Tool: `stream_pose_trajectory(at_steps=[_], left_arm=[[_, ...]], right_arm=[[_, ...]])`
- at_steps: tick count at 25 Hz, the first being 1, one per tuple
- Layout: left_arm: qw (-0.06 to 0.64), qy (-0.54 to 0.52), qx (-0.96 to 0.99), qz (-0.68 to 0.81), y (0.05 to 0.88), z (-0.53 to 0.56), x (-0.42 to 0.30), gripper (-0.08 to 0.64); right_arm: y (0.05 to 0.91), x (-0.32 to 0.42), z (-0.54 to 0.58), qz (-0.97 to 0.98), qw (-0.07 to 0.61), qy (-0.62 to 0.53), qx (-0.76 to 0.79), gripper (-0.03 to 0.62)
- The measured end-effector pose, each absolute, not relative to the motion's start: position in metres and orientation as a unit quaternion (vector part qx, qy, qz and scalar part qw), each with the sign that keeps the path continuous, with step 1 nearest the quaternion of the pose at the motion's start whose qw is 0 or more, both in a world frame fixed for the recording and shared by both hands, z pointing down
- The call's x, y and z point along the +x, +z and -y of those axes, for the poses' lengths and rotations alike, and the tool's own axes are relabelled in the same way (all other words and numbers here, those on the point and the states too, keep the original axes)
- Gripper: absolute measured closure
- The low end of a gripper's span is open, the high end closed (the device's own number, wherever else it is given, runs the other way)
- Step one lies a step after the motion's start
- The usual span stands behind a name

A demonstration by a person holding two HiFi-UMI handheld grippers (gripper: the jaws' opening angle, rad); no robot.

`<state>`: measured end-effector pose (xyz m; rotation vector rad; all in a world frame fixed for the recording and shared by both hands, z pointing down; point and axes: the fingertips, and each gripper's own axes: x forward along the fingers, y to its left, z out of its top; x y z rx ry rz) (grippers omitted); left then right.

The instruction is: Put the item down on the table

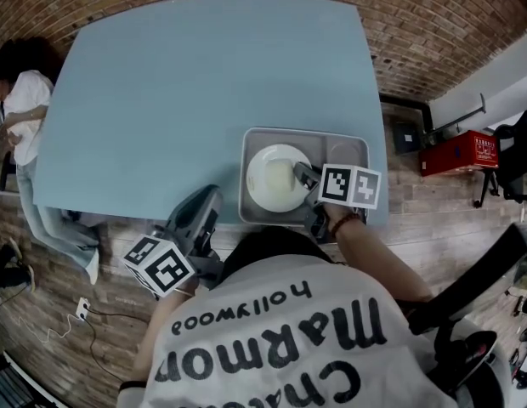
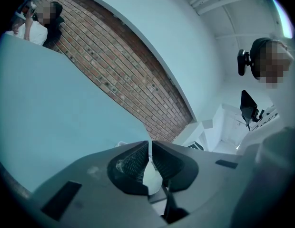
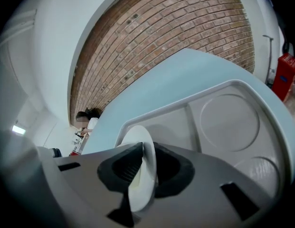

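The left gripper (image 1: 207,204) hangs off the table's (image 1: 204,83) near edge, jaws pressed together on nothing, seemingly parked clear. To its right, the right gripper (image 1: 303,177) pinches the white plate (image 1: 272,177) by its rim, probably for carrying. The plate is over the grey tray's (image 1: 348,150) left compartment.
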<state>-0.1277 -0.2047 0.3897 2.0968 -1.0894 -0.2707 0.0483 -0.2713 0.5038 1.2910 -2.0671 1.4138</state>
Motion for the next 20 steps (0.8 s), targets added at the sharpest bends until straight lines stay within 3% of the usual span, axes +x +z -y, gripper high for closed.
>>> stream_pose_trajectory(at_steps=[20], left_arm=[[0.376,-0.109,0.816,0.426,0.3907,0.2081,-0.128,0.534]], right_arm=[[0.5142,0.0506,0.2716,0.738,0.231,0.434,0.462,0.508]])
